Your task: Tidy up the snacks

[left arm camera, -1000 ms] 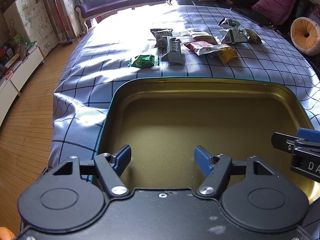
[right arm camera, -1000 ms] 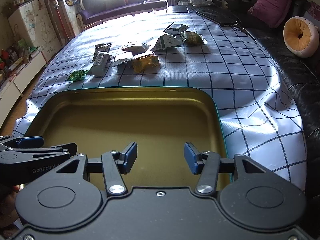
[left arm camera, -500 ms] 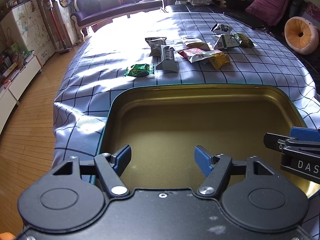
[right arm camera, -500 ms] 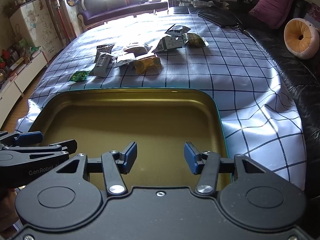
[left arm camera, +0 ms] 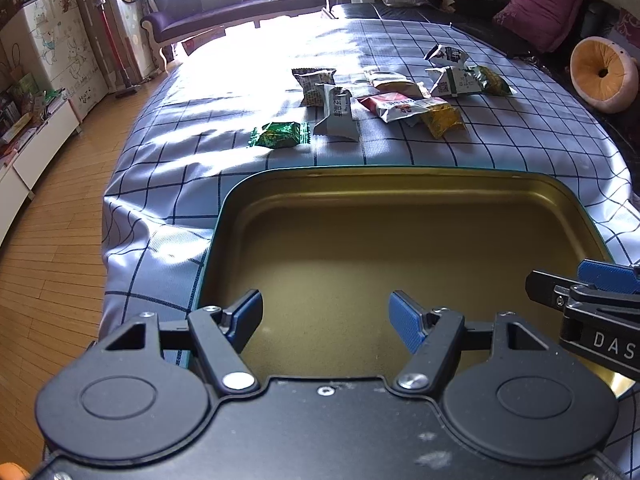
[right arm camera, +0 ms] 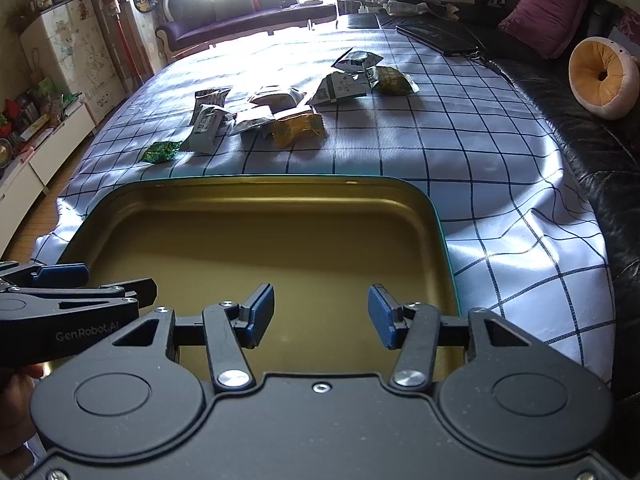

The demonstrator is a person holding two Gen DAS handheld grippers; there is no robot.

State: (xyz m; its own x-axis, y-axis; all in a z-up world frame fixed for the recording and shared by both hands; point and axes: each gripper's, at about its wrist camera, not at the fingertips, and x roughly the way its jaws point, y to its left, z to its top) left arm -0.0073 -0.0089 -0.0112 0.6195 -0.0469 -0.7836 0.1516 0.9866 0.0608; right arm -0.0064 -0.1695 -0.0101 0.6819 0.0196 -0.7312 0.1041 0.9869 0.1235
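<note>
Beyond the gold tin (left arm camera: 400, 240), snack packets (left arm camera: 336, 114) lie strewn crosswise; both grippers' fingers (left arm camera: 404, 322) gape, empty.

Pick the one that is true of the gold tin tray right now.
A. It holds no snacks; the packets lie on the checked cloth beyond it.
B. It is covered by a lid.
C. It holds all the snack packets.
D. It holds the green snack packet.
A: the tin tray shows only its bare gold floor, while the green snack packet and the others lie on the checked cloth beyond its far rim.
</note>
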